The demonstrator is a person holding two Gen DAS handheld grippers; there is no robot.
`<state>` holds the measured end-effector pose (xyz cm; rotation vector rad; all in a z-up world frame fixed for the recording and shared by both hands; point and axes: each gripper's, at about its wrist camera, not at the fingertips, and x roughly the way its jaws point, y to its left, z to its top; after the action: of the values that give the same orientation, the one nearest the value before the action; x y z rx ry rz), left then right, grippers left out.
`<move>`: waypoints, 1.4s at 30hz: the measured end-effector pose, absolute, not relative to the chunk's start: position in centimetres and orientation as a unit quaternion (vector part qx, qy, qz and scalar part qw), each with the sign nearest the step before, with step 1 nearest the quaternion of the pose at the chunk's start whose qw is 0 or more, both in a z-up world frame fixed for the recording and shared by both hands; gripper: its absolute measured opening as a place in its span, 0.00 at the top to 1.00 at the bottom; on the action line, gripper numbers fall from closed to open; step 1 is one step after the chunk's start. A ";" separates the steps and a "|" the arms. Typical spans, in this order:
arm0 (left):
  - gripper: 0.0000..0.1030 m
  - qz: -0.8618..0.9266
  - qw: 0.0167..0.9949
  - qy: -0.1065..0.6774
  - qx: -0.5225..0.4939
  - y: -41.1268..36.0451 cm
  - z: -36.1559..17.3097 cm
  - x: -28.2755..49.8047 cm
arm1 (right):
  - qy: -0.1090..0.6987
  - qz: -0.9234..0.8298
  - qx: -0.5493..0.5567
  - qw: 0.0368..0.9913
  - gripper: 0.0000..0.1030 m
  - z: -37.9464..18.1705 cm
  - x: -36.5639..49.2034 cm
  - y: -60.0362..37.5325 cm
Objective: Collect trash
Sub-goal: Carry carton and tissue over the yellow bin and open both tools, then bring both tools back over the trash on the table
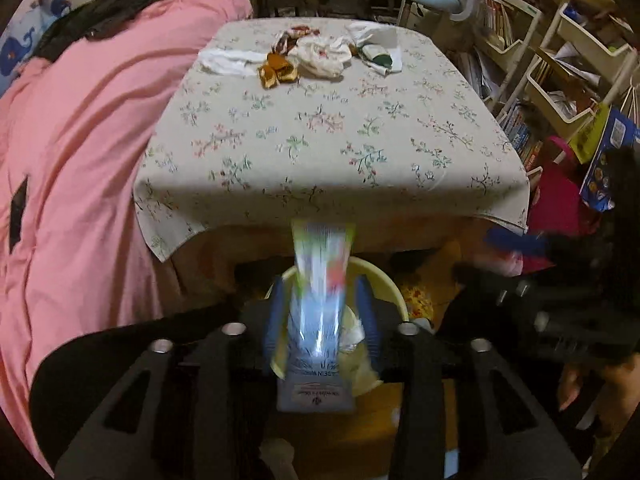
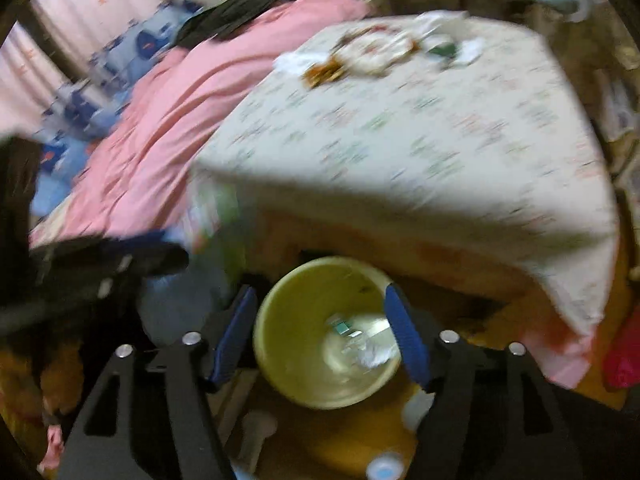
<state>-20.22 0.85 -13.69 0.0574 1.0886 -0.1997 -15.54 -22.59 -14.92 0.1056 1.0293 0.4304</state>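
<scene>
A long blue, white and green packet (image 1: 318,320) hangs blurred between the fingers of my left gripper (image 1: 320,284), and its pads stand a little off it on both sides. Right under it sits a yellow bin (image 1: 384,276). My right gripper (image 2: 320,292) is open and empty over the same bin (image 2: 288,360), which has crumpled wrappers (image 2: 360,344) at its bottom. On the far end of the floral-clothed table (image 1: 320,140) lie orange peels (image 1: 278,70), white tissues (image 1: 224,60), a crumpled wrapper (image 1: 320,56) and a green-and-white packet (image 1: 378,54). The right gripper (image 1: 520,244) shows at the right of the left wrist view.
A bed with a pink duvet (image 1: 80,140) runs along the table's left side. Shelves with books and bins (image 1: 560,60) and a red bag (image 1: 560,200) crowd the right. The bin stands on an orange floor under the table's near edge. A person's hand (image 1: 572,388) is at lower right.
</scene>
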 end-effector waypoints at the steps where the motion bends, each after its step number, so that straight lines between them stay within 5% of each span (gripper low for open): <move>1: 0.54 -0.089 0.855 0.509 0.031 0.7 -13.3 -20.1 | 0.477 0.191 0.044 0.857 0.22 -14.4 -15.4 -22.8; 6: 0.23 -0.041 0.907 0.415 0.049 0.2 -9.3 -19.0 | 0.394 0.112 0.000 0.912 0.10 -11.3 -13.9 -23.1; 14: 0.07 0.021 0.955 0.296 0.023 0.3 -4.3 -13.1 | 0.310 0.071 -0.013 0.948 0.07 -8.5 -9.5 -22.9; 32: 0.07 0.029 0.968 0.248 -0.025 -0.4 -3.0 3.3 | 0.275 0.038 -0.023 0.961 0.07 -7.7 1.2 -21.5; 42: 0.07 0.050 0.964 0.259 -0.039 1.6 -4.8 4.3 | 0.286 0.016 -0.009 0.958 0.07 -8.0 2.9 -21.0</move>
<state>4.28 1.57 -4.80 -0.0781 0.5248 0.1017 2.92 -21.02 -8.01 -0.0180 0.5797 0.0315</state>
